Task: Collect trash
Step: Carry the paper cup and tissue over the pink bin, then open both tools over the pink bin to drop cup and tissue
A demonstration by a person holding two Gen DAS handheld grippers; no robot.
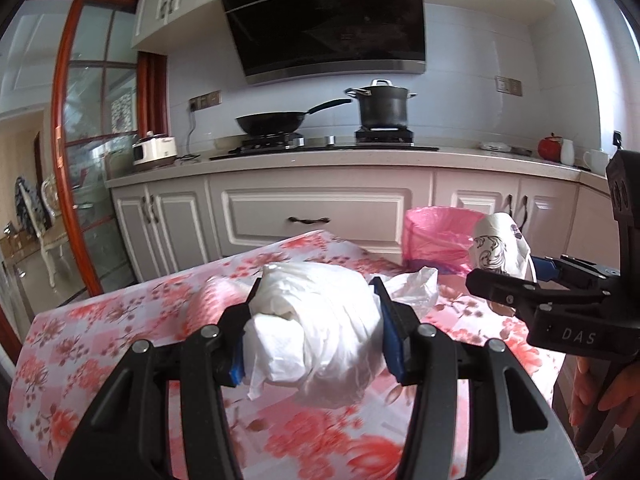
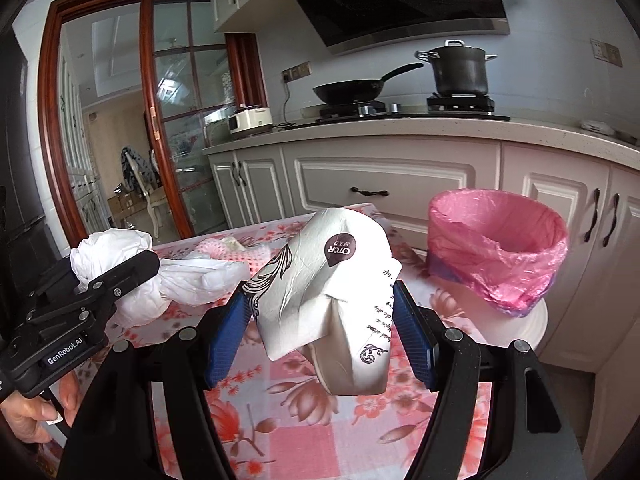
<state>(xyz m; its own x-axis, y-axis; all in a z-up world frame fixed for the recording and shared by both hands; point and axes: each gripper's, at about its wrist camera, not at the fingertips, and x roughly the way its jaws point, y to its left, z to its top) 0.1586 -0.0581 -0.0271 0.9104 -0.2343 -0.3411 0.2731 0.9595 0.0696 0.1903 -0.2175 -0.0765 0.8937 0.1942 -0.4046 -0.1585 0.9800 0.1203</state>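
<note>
My left gripper (image 1: 314, 330) is shut on a crumpled white plastic bag (image 1: 320, 328), held above the flowered tablecloth (image 1: 100, 340). The same bag (image 2: 132, 276) shows at the left of the right wrist view, clamped in the left gripper (image 2: 120, 276). My right gripper (image 2: 320, 320) is shut on a crushed white paper cup (image 2: 332, 292) with dark printed scrolls and a round brown logo. That cup (image 1: 500, 252) appears at the right of the left wrist view. A bin lined with a pink bag (image 2: 500, 256) stands open at the table's far right corner, beyond the cup.
A pink-and-white cloth (image 2: 240, 254) lies on the table behind the bags. Past the table runs a white kitchen counter (image 1: 360, 160) with a wok (image 1: 272, 122), a lidded pot (image 1: 382, 108) and a rice cooker (image 1: 154, 152). A glass sliding door (image 2: 120, 140) is at left.
</note>
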